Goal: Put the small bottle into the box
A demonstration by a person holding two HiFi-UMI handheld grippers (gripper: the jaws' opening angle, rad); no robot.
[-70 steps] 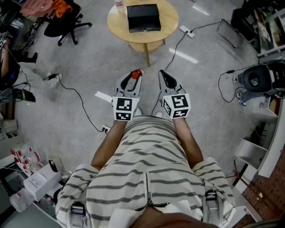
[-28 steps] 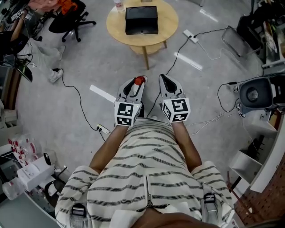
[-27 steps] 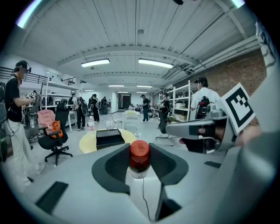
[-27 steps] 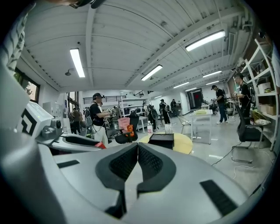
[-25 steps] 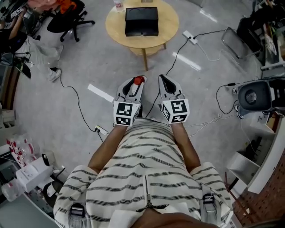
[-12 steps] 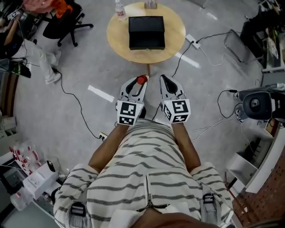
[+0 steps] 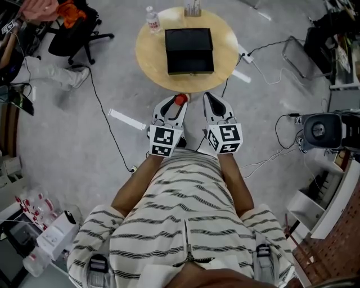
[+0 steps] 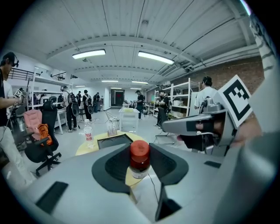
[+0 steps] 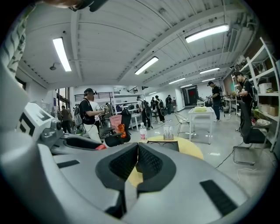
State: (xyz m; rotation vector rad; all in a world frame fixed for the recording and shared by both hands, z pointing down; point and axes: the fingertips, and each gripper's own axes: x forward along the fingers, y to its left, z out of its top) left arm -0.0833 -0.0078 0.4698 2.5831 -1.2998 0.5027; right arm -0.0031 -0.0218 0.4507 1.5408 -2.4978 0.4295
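My left gripper is shut on a small bottle with a red cap; in the left gripper view the small bottle stands upright between the jaws of the left gripper. The black open box lies on the round wooden table just ahead of both grippers, and shows as the box beyond the jaws. My right gripper is shut with nothing in it, the jaws of the right gripper touching. Both grippers hover short of the table's near edge.
A clear water bottle and a small rack stand at the table's far side. Cables and a power strip lie on the floor. An office chair is at the left, shelves at the right. Several people stand in the room.
The person has walked toward the round table; it and the box are now much closer to the grippers. Both grippers keep their pose, the left still shut on the bottle.
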